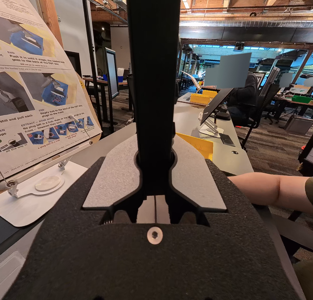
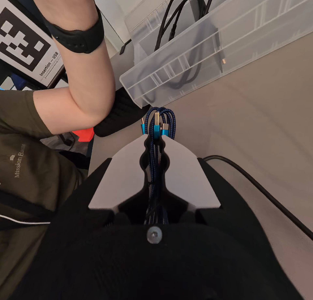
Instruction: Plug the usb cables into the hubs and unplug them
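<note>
The right gripper (image 2: 155, 135) pinches a floppy blue braided cable bundle (image 2: 160, 120) at 12 o'clock — better held by a rigid plug. The left gripper (image 1: 155, 139) clamps a stiff black hub (image 1: 152, 71) — light stuff.

Instruction sheet (image 1: 39, 95) on a white stand at left, yellow bin (image 1: 198, 145) right of centre, far office desks, clear plastic bin (image 2: 194, 59).

blue braided usb cables (image 2: 156, 139) | bundled | clamped upright | black hub (image 1: 153, 71)
</note>
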Tool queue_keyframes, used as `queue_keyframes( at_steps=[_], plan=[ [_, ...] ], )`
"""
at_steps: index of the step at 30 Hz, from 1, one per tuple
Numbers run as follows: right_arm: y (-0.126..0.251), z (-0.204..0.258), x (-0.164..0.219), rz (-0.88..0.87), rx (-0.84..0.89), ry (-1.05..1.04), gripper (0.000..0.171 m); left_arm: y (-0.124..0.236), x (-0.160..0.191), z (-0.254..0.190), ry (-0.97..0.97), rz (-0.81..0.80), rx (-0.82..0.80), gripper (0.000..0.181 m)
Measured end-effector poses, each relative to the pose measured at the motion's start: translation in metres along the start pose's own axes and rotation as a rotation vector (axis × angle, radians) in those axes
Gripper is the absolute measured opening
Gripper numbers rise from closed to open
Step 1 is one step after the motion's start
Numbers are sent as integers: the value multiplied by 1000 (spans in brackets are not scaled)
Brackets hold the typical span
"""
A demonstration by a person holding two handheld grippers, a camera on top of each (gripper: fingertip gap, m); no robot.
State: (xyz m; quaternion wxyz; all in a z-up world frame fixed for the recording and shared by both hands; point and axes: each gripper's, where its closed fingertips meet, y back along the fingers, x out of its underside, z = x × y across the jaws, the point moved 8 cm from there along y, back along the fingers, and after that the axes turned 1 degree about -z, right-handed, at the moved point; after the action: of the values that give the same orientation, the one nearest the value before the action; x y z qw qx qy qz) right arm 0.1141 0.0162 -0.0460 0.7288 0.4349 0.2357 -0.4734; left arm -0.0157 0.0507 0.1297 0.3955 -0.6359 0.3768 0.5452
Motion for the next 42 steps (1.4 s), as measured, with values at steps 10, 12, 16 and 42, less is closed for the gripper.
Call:
queue_keyframes(
  at_steps=[10, 12, 16, 42],
  plan=[
    [-13, -13, 7, 24, 41, -42, 10, -2, 2, 2, 4, 8, -4, 26],
    [-16, -16, 9, 88, 124, 45, 11, -2, 2, 2, 3, 8, -4, 26],
    [-22, -20, 15, 176, 187, 93, 12, -2, 3, 2, 7, 9, -2, 25],
    [-41, -5, 24, 324, 244, 263, 3, -1, 2, 2, 3, 7, -6, 25]
  ],
)
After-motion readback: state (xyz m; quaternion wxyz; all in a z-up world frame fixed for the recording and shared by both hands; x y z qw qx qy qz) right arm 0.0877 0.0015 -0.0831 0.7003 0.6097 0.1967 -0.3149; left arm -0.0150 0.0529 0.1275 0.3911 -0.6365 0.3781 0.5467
